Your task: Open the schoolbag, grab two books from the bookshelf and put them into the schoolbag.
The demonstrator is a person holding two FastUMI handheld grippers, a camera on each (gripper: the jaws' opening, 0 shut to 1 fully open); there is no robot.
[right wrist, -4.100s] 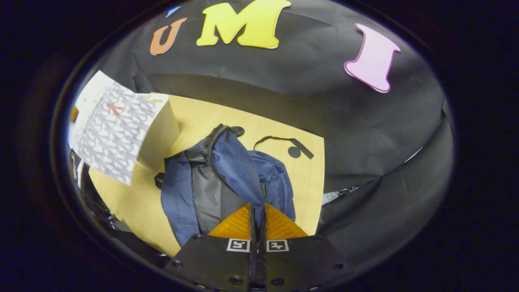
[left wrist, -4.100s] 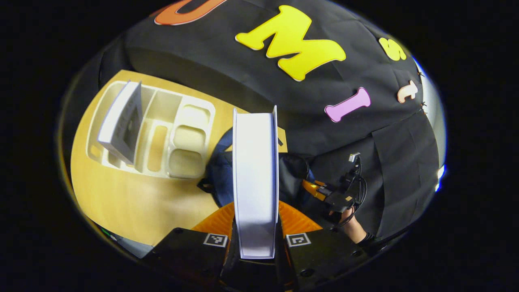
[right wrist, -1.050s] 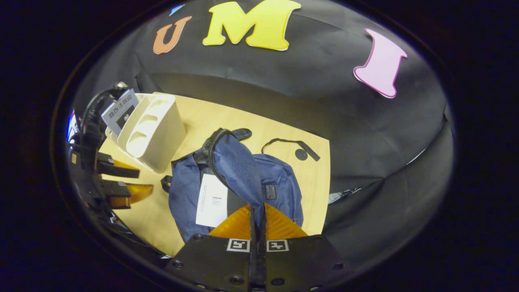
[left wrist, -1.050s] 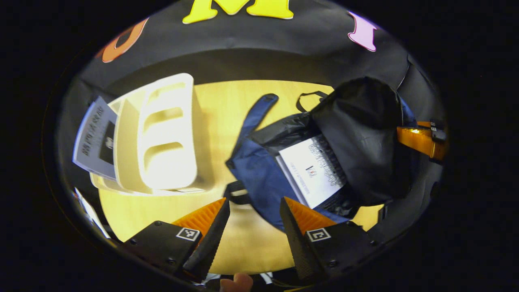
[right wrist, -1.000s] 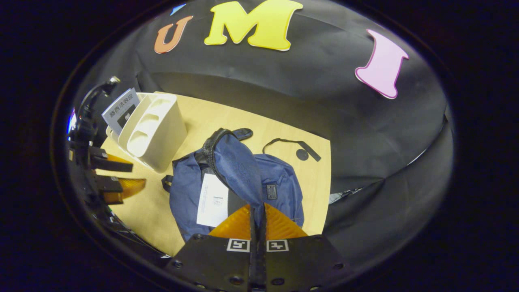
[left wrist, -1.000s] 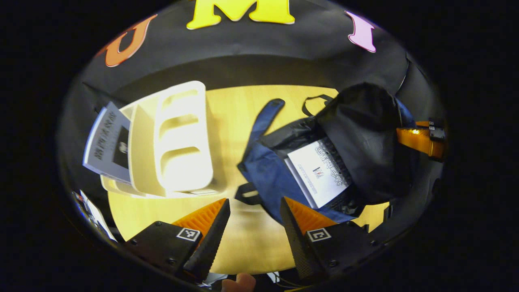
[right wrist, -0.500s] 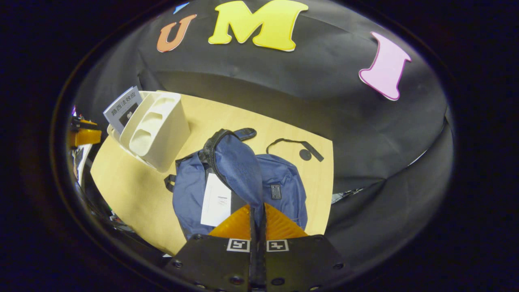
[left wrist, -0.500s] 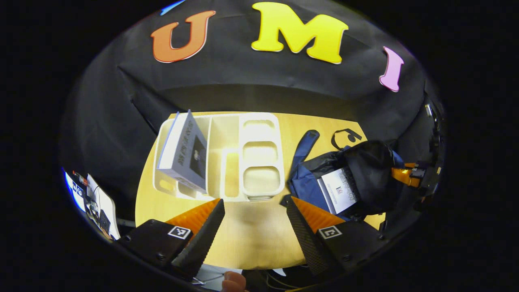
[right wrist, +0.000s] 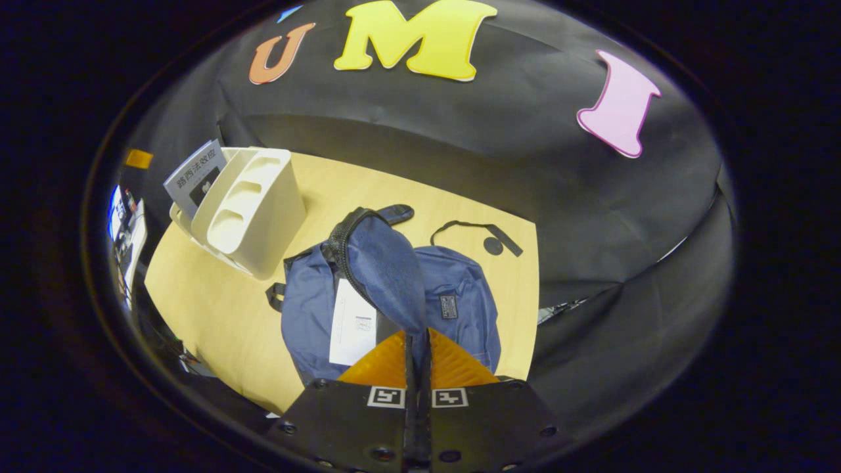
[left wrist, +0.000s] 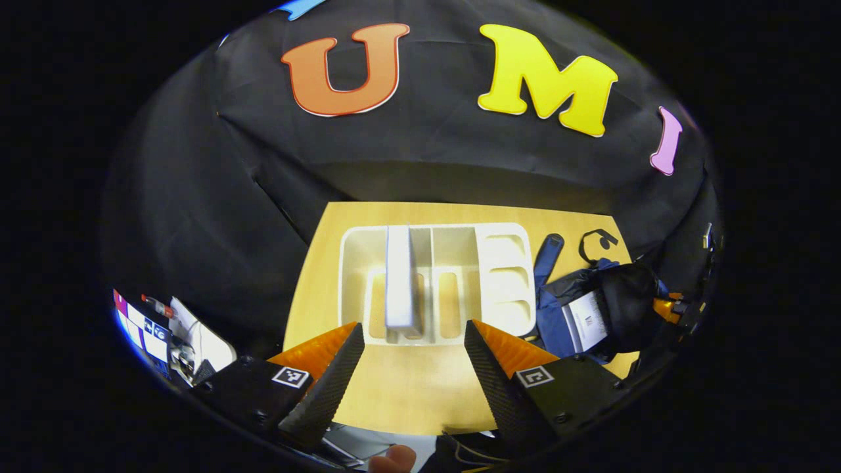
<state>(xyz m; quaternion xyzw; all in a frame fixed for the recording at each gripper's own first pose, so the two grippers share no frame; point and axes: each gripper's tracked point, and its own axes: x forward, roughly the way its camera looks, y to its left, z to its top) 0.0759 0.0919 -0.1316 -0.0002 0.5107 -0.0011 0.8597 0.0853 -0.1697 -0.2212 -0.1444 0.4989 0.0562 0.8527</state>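
Observation:
My left gripper is open and holds nothing, in front of the white bookshelf on the wooden table. One grey-white book stands upright in the shelf, in line with the gap between my fingers. The blue schoolbag lies to the right with a white book inside. My right gripper is shut on the schoolbag's flap and holds it up. Under the flap, the white book rests in the schoolbag. The bookshelf and its book stand at the left.
A black strap with a round end lies on the table behind the bag. Beyond the table's left edge sits clutter. Bare wood stretches between the shelf and the table's near edge.
My left gripper, which earlier held a white book, let it go into the bag, then drew back and swung left to face the bookshelf. The right gripper still holds the flap.

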